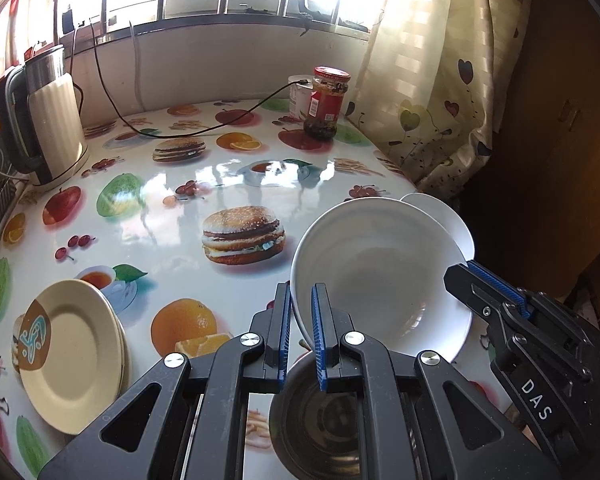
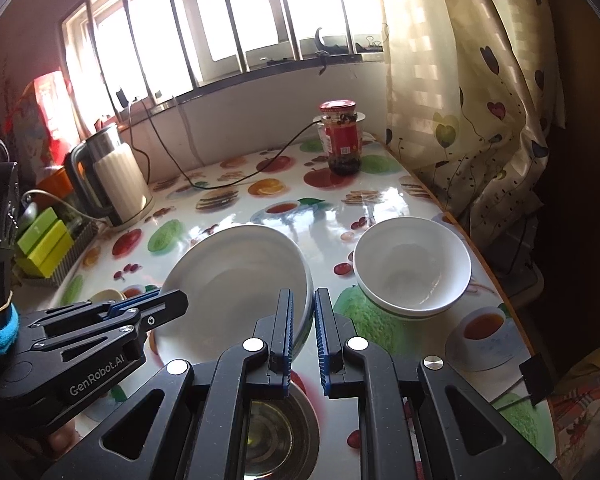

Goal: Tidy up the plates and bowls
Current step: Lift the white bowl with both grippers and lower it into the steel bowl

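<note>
Nearest you, a steel bowl [image 1: 320, 420] sits on the table [image 1: 220, 280] by its near edge, under both sets of fingers. Your left gripper [image 1: 301, 320] is clamped on the near-left rim of the large white bowl [image 1: 380, 276]; your right gripper [image 2: 302, 322] is clamped on the right side of that same rim, so the bowl hangs tilted between the two, its mouth turned toward you (whether its base touches the table, you cannot tell). Both pairs of jaws are nearly closed, with only the rim's thickness between the blue pads. Toward the near-left corner lies a short stack of cream plates [image 1: 74, 356], flat, well apart from the held bowl. Just beyond the held bowl, close to the table's right edge, a smaller white bowl [image 2: 412, 266] stands nested on another bowl. The middle of the fruit-and-burger printed cloth is bare. Farther back, an electric kettle [image 1: 48, 120] stands at the left edge. A red-lidded jar [image 1: 327, 102] stands near the far-right corner, with a black cable [image 1: 180, 134] trailing across the cloth between the two. A patterned curtain [image 1: 432, 60] hangs past the right edge.
</note>
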A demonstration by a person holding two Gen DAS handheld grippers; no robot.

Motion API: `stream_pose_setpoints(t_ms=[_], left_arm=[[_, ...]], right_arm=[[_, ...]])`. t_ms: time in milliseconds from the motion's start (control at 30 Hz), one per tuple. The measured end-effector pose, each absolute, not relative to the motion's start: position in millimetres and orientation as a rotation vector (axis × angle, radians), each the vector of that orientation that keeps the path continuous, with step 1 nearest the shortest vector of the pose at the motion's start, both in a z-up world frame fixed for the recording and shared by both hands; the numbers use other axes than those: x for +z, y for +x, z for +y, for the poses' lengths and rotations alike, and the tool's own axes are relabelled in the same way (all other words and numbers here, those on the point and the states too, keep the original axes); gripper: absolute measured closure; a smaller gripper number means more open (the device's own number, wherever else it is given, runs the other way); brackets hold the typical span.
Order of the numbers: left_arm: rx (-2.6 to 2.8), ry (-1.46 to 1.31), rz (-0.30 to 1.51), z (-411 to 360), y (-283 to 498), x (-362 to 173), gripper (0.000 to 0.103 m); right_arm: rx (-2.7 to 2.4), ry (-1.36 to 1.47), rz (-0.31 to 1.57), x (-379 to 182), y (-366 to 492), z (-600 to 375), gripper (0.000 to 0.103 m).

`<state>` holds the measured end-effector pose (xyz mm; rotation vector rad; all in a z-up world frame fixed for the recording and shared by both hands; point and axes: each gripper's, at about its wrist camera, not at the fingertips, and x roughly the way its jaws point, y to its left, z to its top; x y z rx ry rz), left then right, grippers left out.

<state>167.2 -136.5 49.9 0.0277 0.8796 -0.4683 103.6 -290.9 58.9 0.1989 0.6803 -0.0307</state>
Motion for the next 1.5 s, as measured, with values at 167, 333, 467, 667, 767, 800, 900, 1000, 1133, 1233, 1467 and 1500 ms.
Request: stream_pose_setpoints(t_ms=[167,333,467,667,767,800,900,1000,1133,1233,1467,1500], left_arm=[[-0.471,0.024,0.875,-129,153,51,0.092],[-0.473,0.021,0.880,-123,142,50,0.092],[-0.469,0.024,0.880,-119,135,49,0.092],[-0.472,0.029,0.886,-115,124,45,0.092],[-0.475,0.032,0.895,-115,119,41,0.092],[-0.477,0.031,0.898,-114,118,40,0.092],[-0.477,0.028,0.914,-113,115,35,0.092],[-0.472,0.035,0.923,-114,113,32,0.092],[-0.472,0.031,0.942,-113,114,26,0.092],[-0.470,0.033,0.951,-113,113,23,0.092],[-0.464,0.031,0.969,-113,114,18,0.092],[-0.463,0.031,0.973,-113,114,17,0.092]], right_arm=[[-0.027,0.204,0.672,60,86,-284,0.092],[-0.026,0.198,0.671,60,73,-278,0.091],[-0.021,0.198,0.675,58,66,-273,0.091],[-0.020,0.195,0.681,53,54,-268,0.091],[-0.022,0.201,0.687,51,50,-267,0.091],[-0.023,0.203,0.689,49,48,-267,0.091],[-0.020,0.218,0.697,45,42,-266,0.091],[-0.021,0.218,0.713,39,39,-264,0.091],[-0.021,0.230,0.731,32,37,-264,0.092],[-0.021,0.237,0.737,29,36,-265,0.091],[-0.019,0.245,0.756,24,36,-264,0.091],[-0.019,0.246,0.759,23,37,-264,0.091]])
